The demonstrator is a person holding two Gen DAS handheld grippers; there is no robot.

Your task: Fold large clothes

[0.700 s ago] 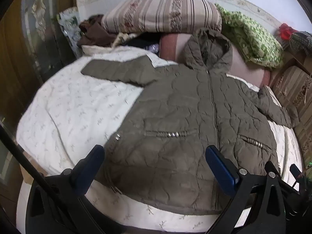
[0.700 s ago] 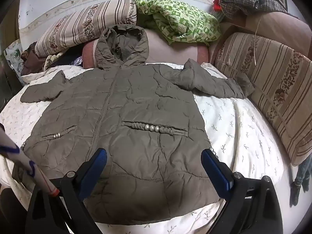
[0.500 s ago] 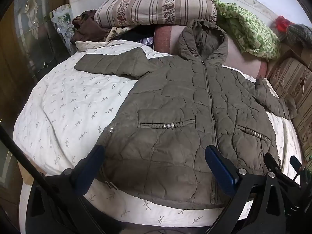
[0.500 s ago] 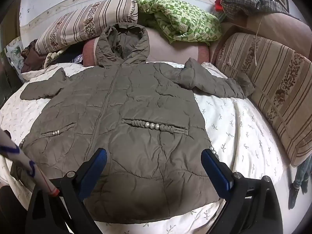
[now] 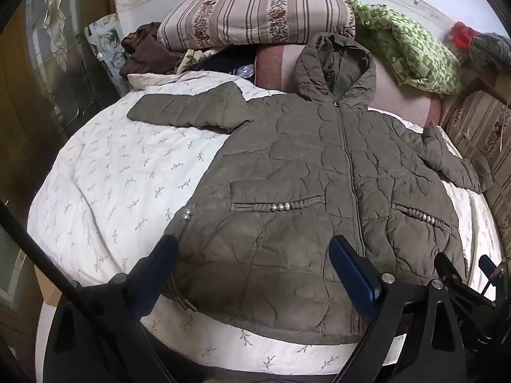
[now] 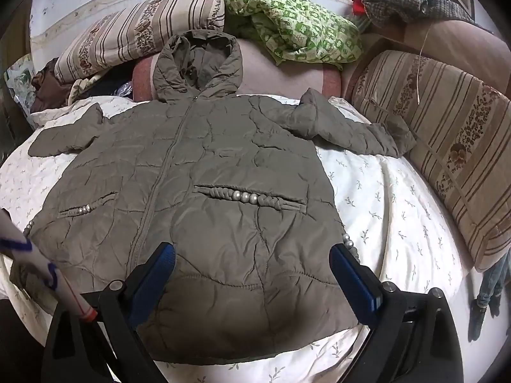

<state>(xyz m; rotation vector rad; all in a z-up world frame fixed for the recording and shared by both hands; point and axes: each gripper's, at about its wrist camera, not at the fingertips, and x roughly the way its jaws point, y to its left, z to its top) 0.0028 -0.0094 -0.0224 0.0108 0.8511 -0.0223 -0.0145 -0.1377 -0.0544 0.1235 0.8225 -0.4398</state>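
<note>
No fold is made yet: the olive hooded quilted jacket (image 5: 306, 191) lies zipped and spread flat on the bed (image 5: 105, 175), sleeves out, with the left tool (image 5: 252, 255) and right tool (image 6: 252, 255) both released above its hem.

Striped pillow (image 5: 255, 12), green blanket (image 6: 297, 28), leaf-print quilt (image 5: 121, 185)
</note>
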